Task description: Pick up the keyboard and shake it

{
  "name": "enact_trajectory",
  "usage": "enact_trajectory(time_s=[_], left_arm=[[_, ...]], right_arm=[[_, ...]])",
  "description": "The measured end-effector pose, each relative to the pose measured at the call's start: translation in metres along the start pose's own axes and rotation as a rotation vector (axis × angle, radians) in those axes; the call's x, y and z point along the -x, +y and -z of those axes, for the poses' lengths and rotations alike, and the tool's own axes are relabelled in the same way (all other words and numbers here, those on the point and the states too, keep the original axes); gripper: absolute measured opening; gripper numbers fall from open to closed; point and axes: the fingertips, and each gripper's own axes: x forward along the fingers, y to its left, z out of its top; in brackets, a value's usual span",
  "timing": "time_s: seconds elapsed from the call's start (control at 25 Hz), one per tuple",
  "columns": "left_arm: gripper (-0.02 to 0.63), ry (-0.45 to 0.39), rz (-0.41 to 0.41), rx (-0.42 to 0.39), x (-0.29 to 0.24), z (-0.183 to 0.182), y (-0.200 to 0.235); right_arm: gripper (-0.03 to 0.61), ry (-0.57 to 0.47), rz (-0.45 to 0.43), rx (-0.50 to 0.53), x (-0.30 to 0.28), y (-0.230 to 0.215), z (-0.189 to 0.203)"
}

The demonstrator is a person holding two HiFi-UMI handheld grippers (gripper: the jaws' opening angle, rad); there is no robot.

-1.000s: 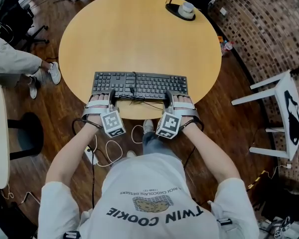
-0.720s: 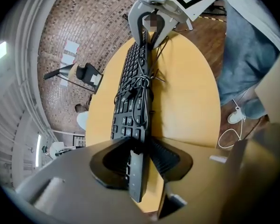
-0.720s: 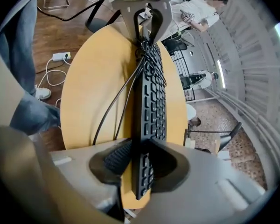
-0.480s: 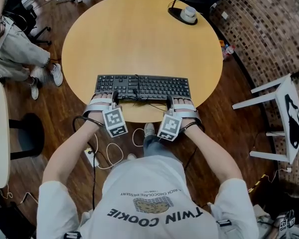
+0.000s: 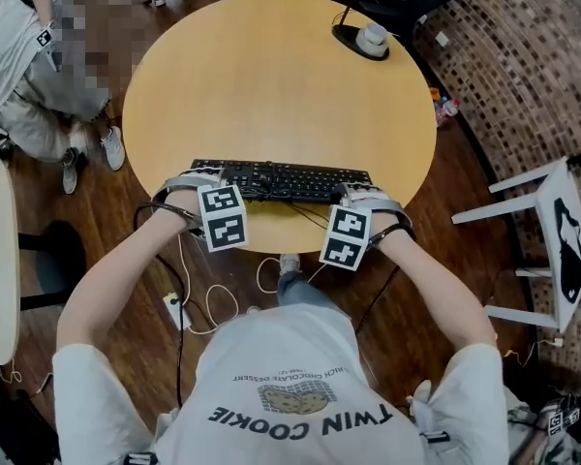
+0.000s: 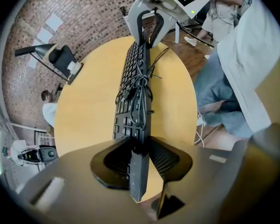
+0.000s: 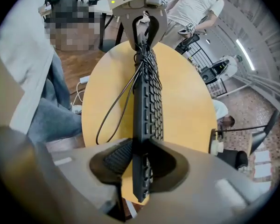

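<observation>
Head view: the keyboard (image 5: 281,180) hangs over the near rim of the table (image 5: 271,85), tipped so it looks narrow, its long axis running straight from the left gripper (image 5: 213,178) to the right gripper (image 5: 356,196). Each gripper holds its own end, so neither hand is nearer than the other. Whether the far long edge touches the table I cannot tell. Left gripper view: the jaws are clamped on the keyboard's (image 6: 137,101) thin edge. One pad is on the key face and one on the back, and the board runs straight ahead from between them to the right gripper (image 6: 149,20) at the far end. A bundled cable (image 6: 142,85) lies along the back. Right gripper view: the jaws, which have just been closing, press on the keyboard (image 7: 149,106) from both faces. It stretches directly away from them to the left gripper (image 7: 142,22), and the cable (image 7: 116,106) droops in a loop beside it. A shake looks best made across this long axis, both ends moving together.
</observation>
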Motion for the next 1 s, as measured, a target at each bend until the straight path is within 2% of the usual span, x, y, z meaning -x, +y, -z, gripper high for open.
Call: enact_trajectory(time_s=[0.36,0.6,0.8,1.0], left_arm=[[0.121,0.025,0.330,-0.024,0.023,-0.010,0.024],[0.121,0.063,0.567,0.010,0.030,-0.011,0.041],[0.115,0.107,0.665,0.027,0.032,-0.015,0.051],[0.110,0.138,0.690,0.024,0.029,-0.014,0.067]], right_arm=[[0.103,-0.018,-0.416,-0.037,0.028,-0.028,-0.002],[0.103,-0.023,-0.670,-0.041,0.032,-0.054,0.013],[0.104,-0.075,-0.810,-0.040,0.029,-0.071,0.016],[0.104,-0.102,-0.911,-0.048,0.024,-0.088,0.015]])
